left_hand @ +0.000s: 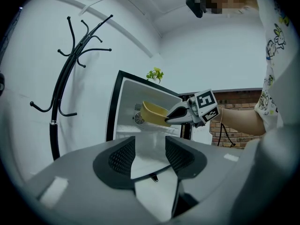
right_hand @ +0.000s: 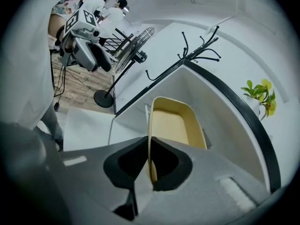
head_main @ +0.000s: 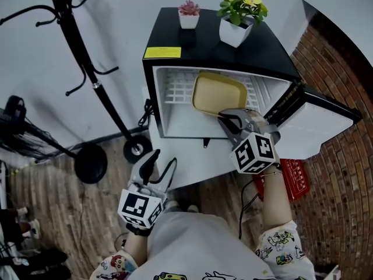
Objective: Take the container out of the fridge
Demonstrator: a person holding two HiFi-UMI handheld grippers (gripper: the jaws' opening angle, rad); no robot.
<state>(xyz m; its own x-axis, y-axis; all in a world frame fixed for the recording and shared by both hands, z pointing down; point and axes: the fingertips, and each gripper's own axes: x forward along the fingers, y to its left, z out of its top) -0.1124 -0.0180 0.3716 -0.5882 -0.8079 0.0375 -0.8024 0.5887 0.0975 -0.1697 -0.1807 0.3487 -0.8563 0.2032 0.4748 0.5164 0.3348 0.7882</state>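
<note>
A shallow yellow container (head_main: pixel 217 94) hangs tilted in the mouth of the open black mini fridge (head_main: pixel 233 56), above its white wire shelf. My right gripper (head_main: pixel 226 117) is shut on the container's near rim. In the right gripper view the thin rim sits pinched between the dark pads (right_hand: pixel 151 161), and the container (right_hand: pixel 174 125) stretches away from them. My left gripper (head_main: pixel 152 160) is held low at the front left, away from the fridge. It is open, with nothing between its jaws (left_hand: pixel 150 153). It looks at the container (left_hand: pixel 153 112) and the right gripper (left_hand: pixel 168 119).
The fridge door (head_main: pixel 319 120) stands swung open to the right, by a brick wall. Two potted plants (head_main: pixel 189 14) (head_main: pixel 240 15) stand on the fridge top. A black coat stand (head_main: pixel 87 69) and a fan (head_main: pixel 14 121) are at the left. A red object (head_main: pixel 294 177) lies on the floor.
</note>
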